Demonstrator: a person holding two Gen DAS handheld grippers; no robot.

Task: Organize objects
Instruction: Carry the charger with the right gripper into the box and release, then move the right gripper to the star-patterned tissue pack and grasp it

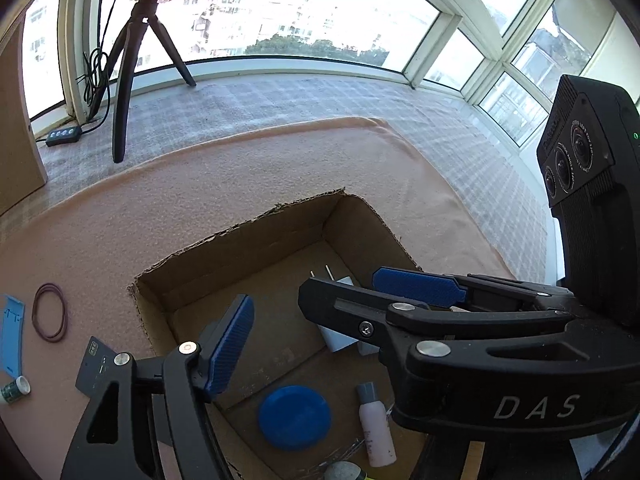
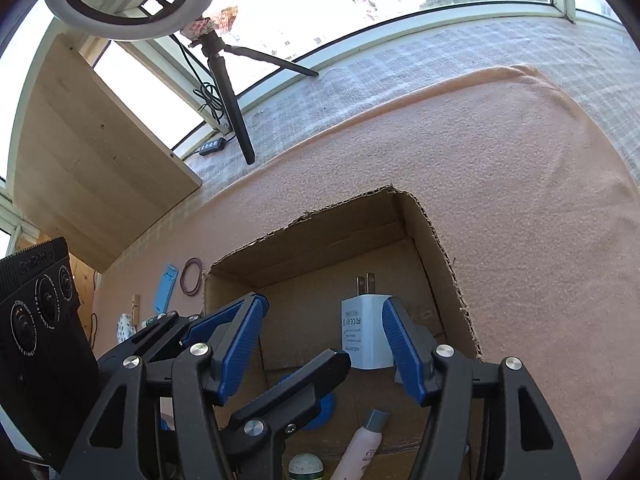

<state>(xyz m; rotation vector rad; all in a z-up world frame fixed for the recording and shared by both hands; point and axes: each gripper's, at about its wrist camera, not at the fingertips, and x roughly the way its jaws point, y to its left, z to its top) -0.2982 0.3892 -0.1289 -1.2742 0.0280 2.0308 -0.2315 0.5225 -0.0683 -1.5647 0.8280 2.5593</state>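
Observation:
An open cardboard box sits on a pink blanket. Inside lie a white charger plug, a blue round lid, a pink bottle with a grey cap and a grey-green ball. My right gripper is open over the box, its fingers apart around the charger without touching it. My left gripper is open above the box; the right gripper's arm crosses in front of it.
Left of the box on the blanket lie a brown rubber band, a light-blue strip, a dark card, a small green vial and a wooden clothespin. A tripod and wooden board stand behind.

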